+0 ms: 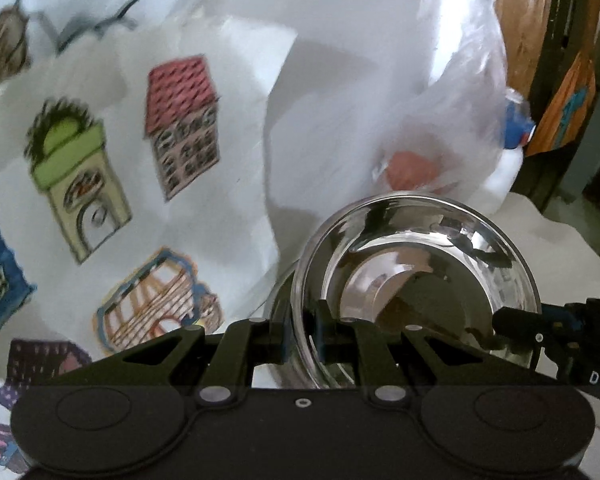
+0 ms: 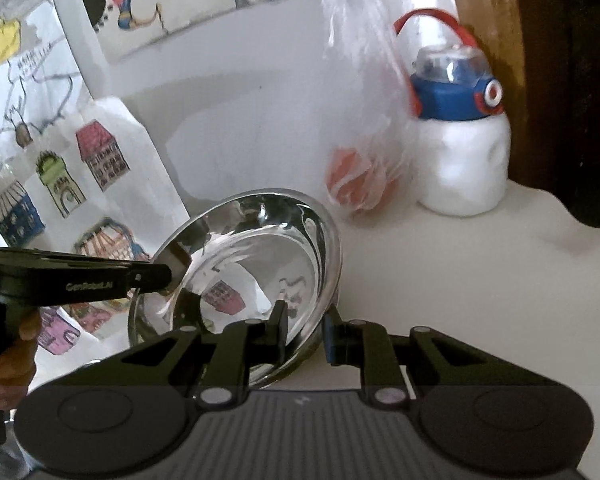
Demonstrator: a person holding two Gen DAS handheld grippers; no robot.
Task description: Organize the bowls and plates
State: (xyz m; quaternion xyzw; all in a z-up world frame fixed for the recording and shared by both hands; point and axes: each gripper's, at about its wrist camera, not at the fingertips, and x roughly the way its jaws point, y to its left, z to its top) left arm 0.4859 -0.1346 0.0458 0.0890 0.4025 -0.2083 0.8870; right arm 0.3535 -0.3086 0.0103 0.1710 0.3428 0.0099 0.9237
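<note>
Bowl [image 1: 416,288] of polished steel is pinched at its rim from two sides. The left gripper [image 1: 302,336] is clenched on the near-left rim, one finger inside the wall and one outside; the right gripper [image 2: 306,334] grasps the opposite rim the same way. In the right wrist view the bowl [image 2: 256,264] sits tilted, its mouth turned toward that claw, with the left gripper [image 2: 168,274] reaching in from the left edge, a hand [image 2: 8,364] on its handle. Inside the bowl only reflections show — whether it holds anything cannot be told.

Beyond the right claw stands a clear plastic bag [image 2: 368,120] with red-orange items at its bottom, and just right of it a white bottle [image 2: 462,168] with a blue and red cap. Left of both claws a white sheet printed with houses [image 1: 112,152] rises. The pale tabletop [image 2: 480,280] lies bare ahead-right of the right claw.
</note>
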